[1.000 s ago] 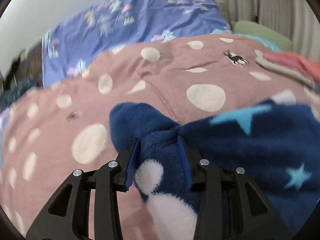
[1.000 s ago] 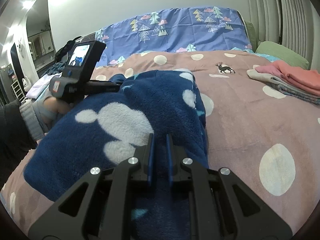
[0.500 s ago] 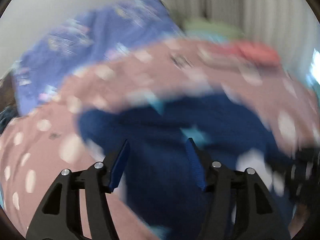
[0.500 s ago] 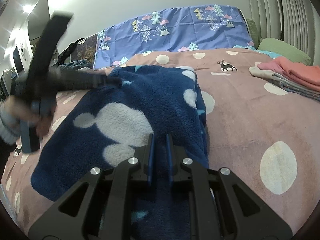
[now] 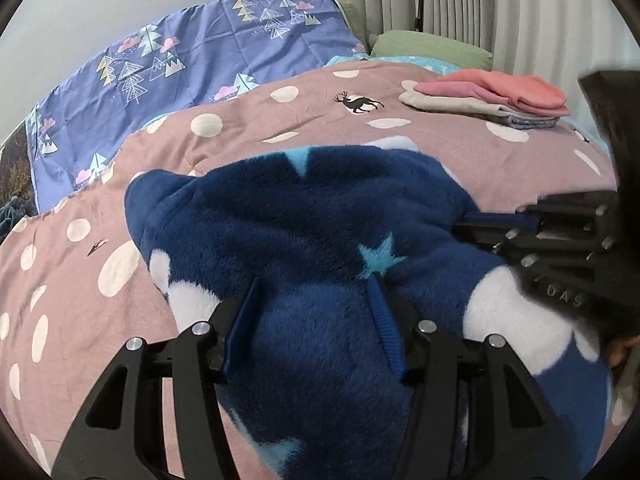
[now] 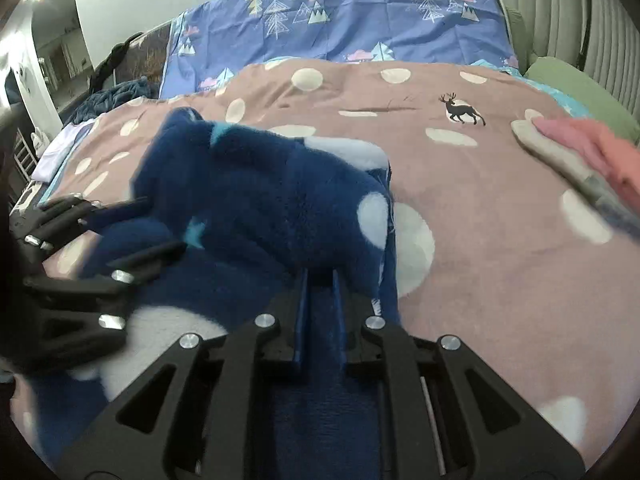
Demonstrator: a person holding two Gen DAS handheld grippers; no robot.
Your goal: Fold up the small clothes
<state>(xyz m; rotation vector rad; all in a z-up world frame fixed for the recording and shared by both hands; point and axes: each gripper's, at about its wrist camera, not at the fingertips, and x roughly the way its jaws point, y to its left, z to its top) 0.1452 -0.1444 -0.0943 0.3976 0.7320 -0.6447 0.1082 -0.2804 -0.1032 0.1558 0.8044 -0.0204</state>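
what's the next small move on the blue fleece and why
Probably close the left gripper on the fleece bunched between its closing jaws. The pads aren't pressing yet, while the right gripper is already shut on the opposite edge. With both edges held, the half-folded piece can be carried over and laid flat on the bedspread.

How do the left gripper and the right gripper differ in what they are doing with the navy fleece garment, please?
The left gripper has its jaws apart and closing, with the navy fleece garment bulging between them; the right gripper is clamped shut on a fold. The left sits over the garment's middle, the right at its edge beside the pink duvet. Both have blue pads and black frames.
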